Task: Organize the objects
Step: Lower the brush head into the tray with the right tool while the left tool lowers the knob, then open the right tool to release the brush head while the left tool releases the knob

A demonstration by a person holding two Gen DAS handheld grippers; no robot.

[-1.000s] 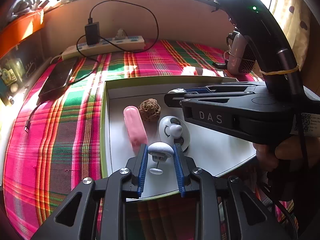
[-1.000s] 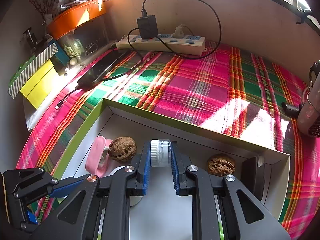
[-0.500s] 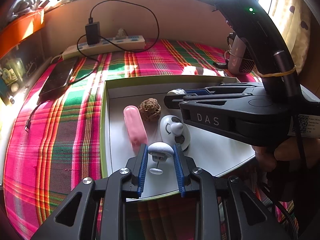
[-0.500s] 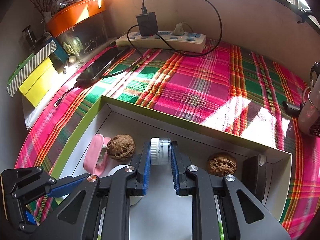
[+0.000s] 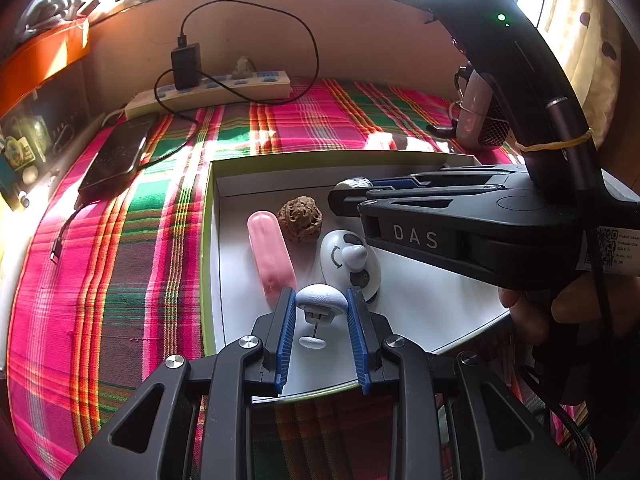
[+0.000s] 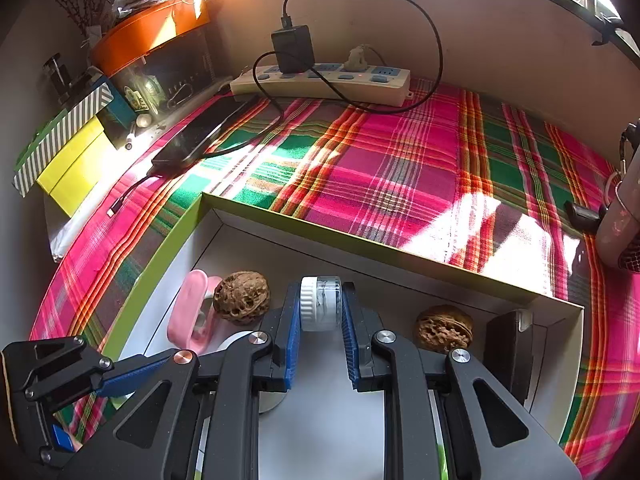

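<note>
Fingers of left gripper (image 5: 321, 312) clamp a white mushroom-shaped knob (image 5: 321, 298) over the near edge of the white tray (image 5: 420, 312). Right gripper (image 6: 321, 316) pinches a small ribbed-cap vial (image 6: 321, 304) above the tray's middle. Inside the tray: pink case (image 5: 270, 256), two walnuts (image 6: 241, 297) (image 6: 444, 328), white round gadget (image 5: 350, 260).

Plaid cloth (image 6: 400, 168) covers surface, sunlit patches. On it: shallow white box (image 6: 384, 246) with green rim, near edge; power strip (image 6: 320, 84) along back wall, black charger plugged in; phone (image 6: 200, 136) at left, cable attached; pink fan (image 5: 476, 112) at right.
</note>
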